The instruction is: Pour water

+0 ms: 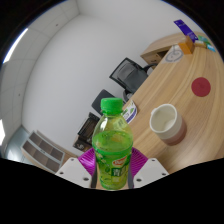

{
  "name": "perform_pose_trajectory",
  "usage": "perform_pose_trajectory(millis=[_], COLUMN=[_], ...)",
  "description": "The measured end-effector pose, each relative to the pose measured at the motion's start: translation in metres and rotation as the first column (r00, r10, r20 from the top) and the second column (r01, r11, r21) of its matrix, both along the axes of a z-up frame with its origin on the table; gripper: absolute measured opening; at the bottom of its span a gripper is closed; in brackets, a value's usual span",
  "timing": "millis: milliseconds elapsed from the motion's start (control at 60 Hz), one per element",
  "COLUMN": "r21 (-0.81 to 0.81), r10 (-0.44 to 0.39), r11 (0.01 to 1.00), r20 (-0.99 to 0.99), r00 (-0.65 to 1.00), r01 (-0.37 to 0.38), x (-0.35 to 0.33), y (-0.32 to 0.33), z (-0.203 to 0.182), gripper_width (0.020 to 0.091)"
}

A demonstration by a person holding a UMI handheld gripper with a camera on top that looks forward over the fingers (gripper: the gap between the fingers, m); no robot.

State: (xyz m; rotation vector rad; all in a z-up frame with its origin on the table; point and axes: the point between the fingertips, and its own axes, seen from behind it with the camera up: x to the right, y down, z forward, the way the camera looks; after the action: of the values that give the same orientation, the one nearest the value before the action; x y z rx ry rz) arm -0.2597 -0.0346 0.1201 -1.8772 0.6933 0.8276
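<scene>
The green plastic bottle (pixel 112 140) sits between the fingers of the gripper (pixel 112 180), whose purple pads (pixel 140 160) press its lower body from both sides, at the label; the jaws are clamped on it. Its green cap is on at twelve o'clock, so pouring looks to be some steps off. The bottle seems filled nearly to the shoulder, so I judge it fairly heavy for its size, with thin walls that will give under a hard squeeze and a smooth label that could slip. A hold low on the labelled body, as now, seems sound, though the top-heavy load may swing on tilting.

At about two o'clock from the bottle, near it on the wooden table (pixel 175 85), stands a white paper cup (pixel 166 122), open and upright, light and easily knocked. Further off in the same direction lies a red round object (pixel 201 87). Office chairs (pixel 126 72) stand beyond the table at twelve o'clock. Nothing blocks the way to the cup.
</scene>
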Motion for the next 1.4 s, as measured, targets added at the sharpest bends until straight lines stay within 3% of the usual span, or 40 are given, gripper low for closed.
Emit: perform_pose_trajectory(millis=[133,317,500,733,867,933,983,1083,1267,1400], r21=[-0.044,-0.148,-0.249,-0.262,-0.181,-0.088,-0.005,0.115,0.154,0.147], r10=[-0.149,-0.271,-0.328,-0.319,-0.248,-0.187,-0.171,-0.149,-0.113,-0.112], r11=[0.989,0.962,0.945,0.947,0.968,0.982,0.984,0.983,0.988,0.989], r20=[-0.328,-0.582,-0.745,-0.726,-0.569,-0.422,-0.302,0.018,0.584,0.759], r00=[0.933,0.767,0.580,0.609,0.784,0.887,0.938,0.989,0.804,0.641], r01=[0.143,0.227,0.214,0.185,0.175,0.165,0.178,0.146,0.028,0.000], x=[0.000,0.014,0.006,0.001,0.006,0.022,0.042,0.087,0.160,0.211], y=[0.026,0.039,0.031,0.028,0.015,0.023,0.012,0.034,0.027,0.035], z=[0.011,0.017,0.012,0.011,0.030,0.053,0.084,0.110,0.146,0.137], gripper_width=[0.0418,0.0421,0.0421,0.0420,0.0420,0.0421,0.0423,0.0439,0.0442,0.0440])
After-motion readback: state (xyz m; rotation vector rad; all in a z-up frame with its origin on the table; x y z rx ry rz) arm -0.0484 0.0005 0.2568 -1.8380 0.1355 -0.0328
